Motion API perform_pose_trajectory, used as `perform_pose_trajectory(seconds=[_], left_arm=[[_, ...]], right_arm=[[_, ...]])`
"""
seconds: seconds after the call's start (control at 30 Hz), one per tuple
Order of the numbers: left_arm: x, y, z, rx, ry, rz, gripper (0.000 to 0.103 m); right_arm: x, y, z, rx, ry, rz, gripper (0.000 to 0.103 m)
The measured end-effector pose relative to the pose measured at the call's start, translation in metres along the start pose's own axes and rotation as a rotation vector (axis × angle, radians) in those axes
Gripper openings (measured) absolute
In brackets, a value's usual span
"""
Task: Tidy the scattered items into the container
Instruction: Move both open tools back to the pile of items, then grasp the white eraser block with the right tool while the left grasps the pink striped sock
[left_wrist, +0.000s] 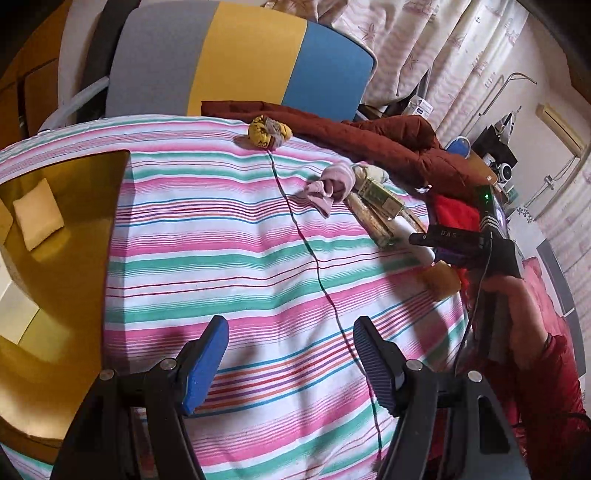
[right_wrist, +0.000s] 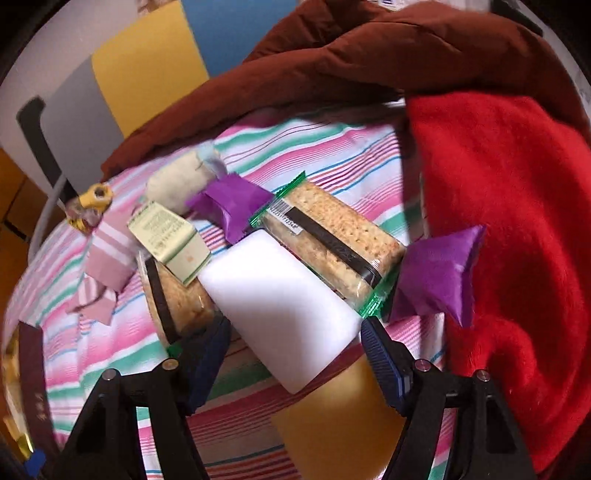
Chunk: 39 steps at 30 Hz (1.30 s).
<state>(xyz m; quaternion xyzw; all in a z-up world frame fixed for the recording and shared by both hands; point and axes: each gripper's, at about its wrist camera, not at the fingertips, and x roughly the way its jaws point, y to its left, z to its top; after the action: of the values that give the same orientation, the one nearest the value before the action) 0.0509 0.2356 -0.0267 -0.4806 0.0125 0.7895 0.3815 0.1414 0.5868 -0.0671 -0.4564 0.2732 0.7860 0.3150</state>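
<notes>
In the right wrist view my right gripper (right_wrist: 291, 350) is open, its fingers either side of a white block (right_wrist: 273, 306) lying on the striped cloth. Beside the block lie two cracker packs (right_wrist: 332, 236) (right_wrist: 177, 295), two purple sachets (right_wrist: 436, 273) (right_wrist: 232, 203), a green-printed packet (right_wrist: 170, 236), a pink sock (right_wrist: 107, 258) and a cream sock roll (right_wrist: 181, 181). In the left wrist view my left gripper (left_wrist: 291, 358) is open and empty above the cloth. A gold container (left_wrist: 62, 236) at the left holds a cream sachet (left_wrist: 37, 214). A yellow sock ball (left_wrist: 267, 133) lies far back.
A brown jacket (right_wrist: 369, 55) and a red fleece (right_wrist: 517, 221) crowd the table's back and right side. A striped chair (left_wrist: 236, 55) stands behind the table. A yellow pad (right_wrist: 332, 424) lies under the right gripper. My right gripper also shows in the left wrist view (left_wrist: 461, 247).
</notes>
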Motion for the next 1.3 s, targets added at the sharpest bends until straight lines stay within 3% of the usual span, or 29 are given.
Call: perform_pose_trajectory(seconds=[0.2, 0.37, 0.7, 0.87, 1.07, 1.23, 1.3], left_arm=[[0.019, -0.01, 0.008, 0.039, 0.029, 0.004, 0.071], [0.041, -0.024, 0.026, 0.109, 0.038, 0.022, 0.071], [0.102, -0.047, 0.091, 0.187, 0.018, 0.061, 0.071], [0.129, -0.062, 0.118, 0.223, 0.018, 0.087, 0.071], [0.156, -0.081, 0.145, 0.305, 0.002, 0.132, 0.071], [0.184, -0.084, 0.157, 0.314, 0.032, 0.144, 0.071], [0.195, -0.082, 0.154, 0.31, 0.07, 0.111, 0.065]], right_arm=[[0.007, 0.012, -0.001, -0.1, 0.024, -0.064, 0.074], [0.007, 0.017, -0.005, -0.133, 0.018, -0.096, 0.068], [0.007, 0.018, -0.006, -0.113, 0.017, -0.06, 0.074], [0.006, 0.013, -0.003, -0.083, 0.009, -0.05, 0.063], [0.0, 0.007, -0.001, -0.033, -0.013, 0.031, 0.061], [0.003, 0.012, -0.001, -0.052, -0.006, 0.042, 0.061], [0.006, 0.012, 0.002, -0.053, -0.003, 0.042, 0.062]])
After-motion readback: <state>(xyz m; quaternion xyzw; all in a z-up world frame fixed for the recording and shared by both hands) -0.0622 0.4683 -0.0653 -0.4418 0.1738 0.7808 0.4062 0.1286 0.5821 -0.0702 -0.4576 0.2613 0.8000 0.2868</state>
